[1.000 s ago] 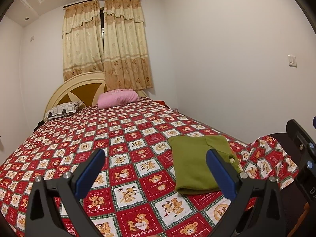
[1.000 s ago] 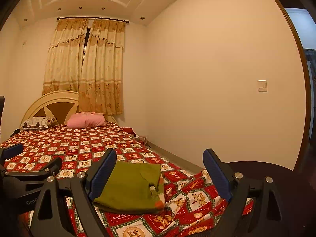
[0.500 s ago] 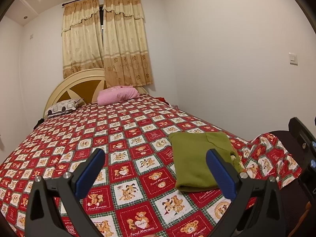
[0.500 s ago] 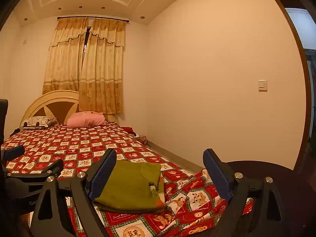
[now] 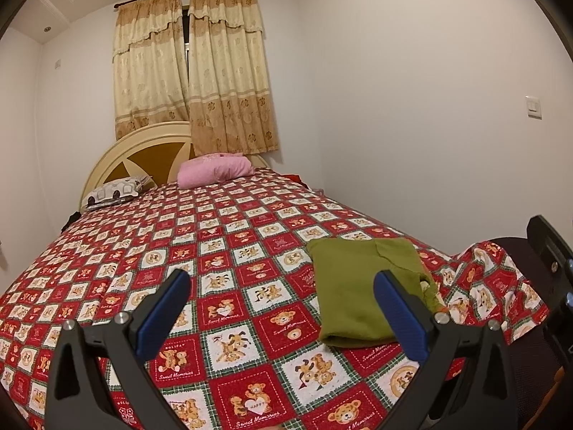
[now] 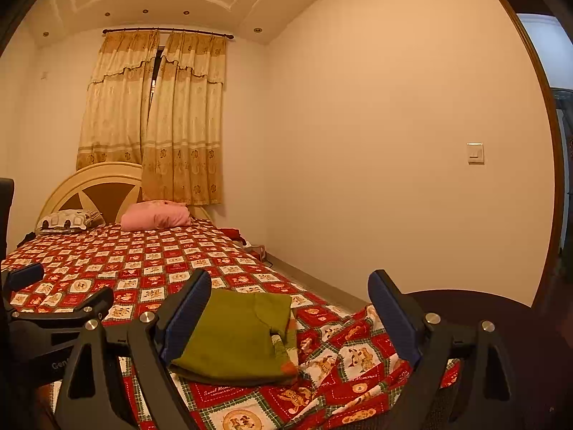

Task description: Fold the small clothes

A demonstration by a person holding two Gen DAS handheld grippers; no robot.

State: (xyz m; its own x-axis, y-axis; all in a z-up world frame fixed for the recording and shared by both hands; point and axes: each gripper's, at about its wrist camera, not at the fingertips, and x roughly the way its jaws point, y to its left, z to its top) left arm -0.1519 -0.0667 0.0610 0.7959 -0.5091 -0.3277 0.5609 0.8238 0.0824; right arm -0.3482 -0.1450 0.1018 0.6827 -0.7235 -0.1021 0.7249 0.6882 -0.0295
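Already folded by the look of it, green garment [image 5: 361,294] [image 6: 236,337], a flat oblong near the bed's right front corner on bear-print bedspread [image 5: 229,251] [image 6: 150,261]. Long axis running away from the cameras toward the headboard [image 5: 132,154], folded near edge facing the grippers, a striped orange-tipped bit of fabric peeking out on its right side. Lying ahead and to the right of left gripper [image 5: 283,308], partly behind that gripper's right finger; lying ahead and slightly left of centre for right gripper [image 6: 290,308], just beyond its left finger. Right gripper judged the nearer and better lined up for any further fold or lift. Both sets of jaws spread wide, holding nothing, clear of the cloth. Bedspread rumpled over the corner just right of the garment. Farther off, pink pillow [image 5: 215,170] and grey patterned pillow [image 5: 114,191] at the head, curtains [image 5: 193,71] behind.
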